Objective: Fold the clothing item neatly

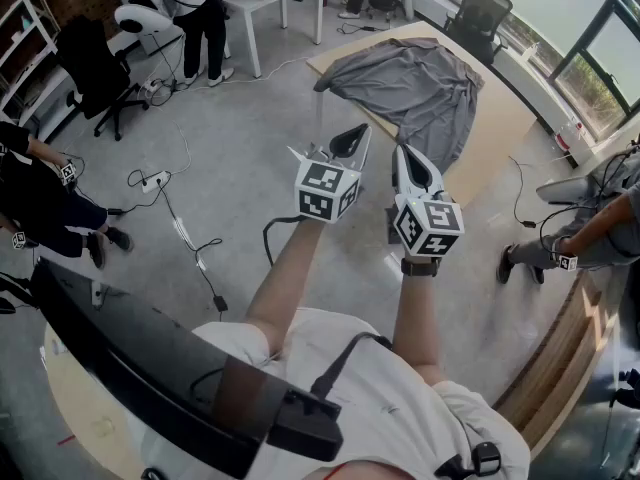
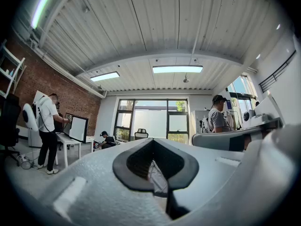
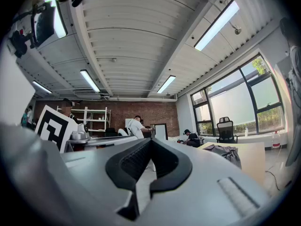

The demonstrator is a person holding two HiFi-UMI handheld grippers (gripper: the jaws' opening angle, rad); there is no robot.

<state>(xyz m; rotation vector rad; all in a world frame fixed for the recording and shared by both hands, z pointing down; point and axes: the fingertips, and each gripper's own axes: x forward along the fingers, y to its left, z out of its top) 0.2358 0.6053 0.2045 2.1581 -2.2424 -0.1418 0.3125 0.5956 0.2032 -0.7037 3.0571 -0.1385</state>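
An open workshop with a concrete floor (image 1: 250, 108), a brick back wall and tall windows surrounds a pale wooden bench (image 1: 505, 118). A crumpled grey garment (image 1: 410, 88) lies on it, one part trailing towards the bench's near edge. It lies ahead of both claws and a little to their right, well apart from them.

The person holds the left claw (image 1: 352, 140) and the right claw (image 1: 410, 163) side by side, level, over bare floor. Each one's jaws are pressed together with nothing between them.

The folding looks not yet begun. The fabric is rumpled, which suggests something light, soft and limp that will sag, bunch and drag across the wood rather than keep any shape. It is not fragile. A sensible hold would be one claw on each of two matching corners, at the hem or the shoulders, pinching the cloth there so it can be lifted and spread flat.
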